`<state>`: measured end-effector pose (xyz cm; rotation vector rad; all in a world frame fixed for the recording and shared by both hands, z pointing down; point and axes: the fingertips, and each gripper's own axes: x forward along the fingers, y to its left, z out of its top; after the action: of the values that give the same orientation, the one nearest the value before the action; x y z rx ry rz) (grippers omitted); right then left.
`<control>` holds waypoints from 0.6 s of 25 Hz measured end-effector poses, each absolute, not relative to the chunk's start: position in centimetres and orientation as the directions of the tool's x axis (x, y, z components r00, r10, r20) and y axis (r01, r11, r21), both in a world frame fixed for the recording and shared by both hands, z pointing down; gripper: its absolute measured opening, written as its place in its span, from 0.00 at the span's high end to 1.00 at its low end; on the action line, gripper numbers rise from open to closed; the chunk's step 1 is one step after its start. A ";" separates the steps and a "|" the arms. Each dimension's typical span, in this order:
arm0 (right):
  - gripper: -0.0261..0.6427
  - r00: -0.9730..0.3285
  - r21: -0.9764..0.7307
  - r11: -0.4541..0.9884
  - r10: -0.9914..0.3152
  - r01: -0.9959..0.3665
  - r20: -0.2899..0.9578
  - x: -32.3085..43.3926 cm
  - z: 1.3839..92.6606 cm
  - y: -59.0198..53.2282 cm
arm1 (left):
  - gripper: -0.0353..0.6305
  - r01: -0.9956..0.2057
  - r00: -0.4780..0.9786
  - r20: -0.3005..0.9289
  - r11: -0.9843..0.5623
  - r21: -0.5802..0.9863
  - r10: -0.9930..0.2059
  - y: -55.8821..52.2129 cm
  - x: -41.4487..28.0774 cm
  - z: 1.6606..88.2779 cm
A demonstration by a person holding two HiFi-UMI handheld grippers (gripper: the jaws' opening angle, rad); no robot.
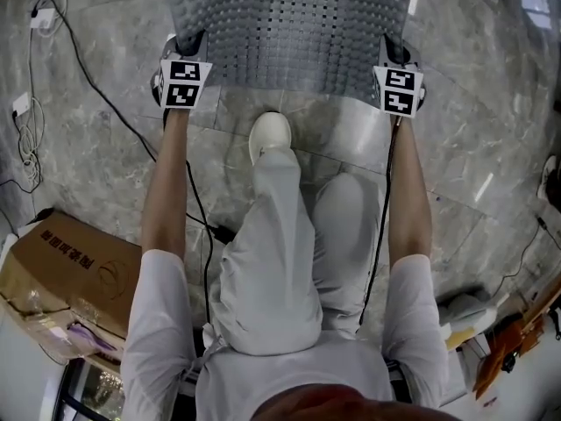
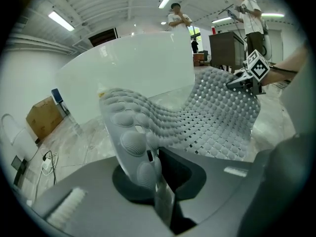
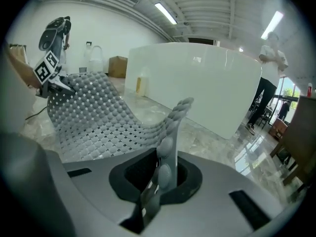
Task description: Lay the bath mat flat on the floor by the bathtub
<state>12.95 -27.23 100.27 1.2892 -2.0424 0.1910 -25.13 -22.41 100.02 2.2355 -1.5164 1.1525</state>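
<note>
Both tongs were clamped on the bath mat (image 1: 289, 33). The left gripper (image 2: 150, 157) pinched one near corner and the right gripper (image 3: 163, 167) the other, jaws nearly together on the nubbed rubber. The mat hung sagging in front of the bathtub (image 2: 133, 68), its far edge toward the tub. Lowered with that slack, the middle would likely land first and buckle, or the tub-side edge fold under. The person's shoe (image 1: 269, 136), just back from the tub-facing mat, could catch its near edge. The floor (image 1: 88, 165) was glossy grey marble-look tile, so the mat might skid. Cables (image 1: 88, 68) and a cardboard box (image 1: 61, 261) lay farther from the tub, and people stood beyond it
</note>
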 end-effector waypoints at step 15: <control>0.90 -0.082 0.468 0.517 -0.728 -0.717 0.680 16.0 107.2 -28.5 | 0.90 -0.828 -0.021 0.776 -0.424 -0.367 -0.630 -25.0 -27.7 106.5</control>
<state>15.96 -28.55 107.22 1.2056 -1.8053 -0.0154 -27.73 -24.97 106.45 2.0430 -1.5547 1.4259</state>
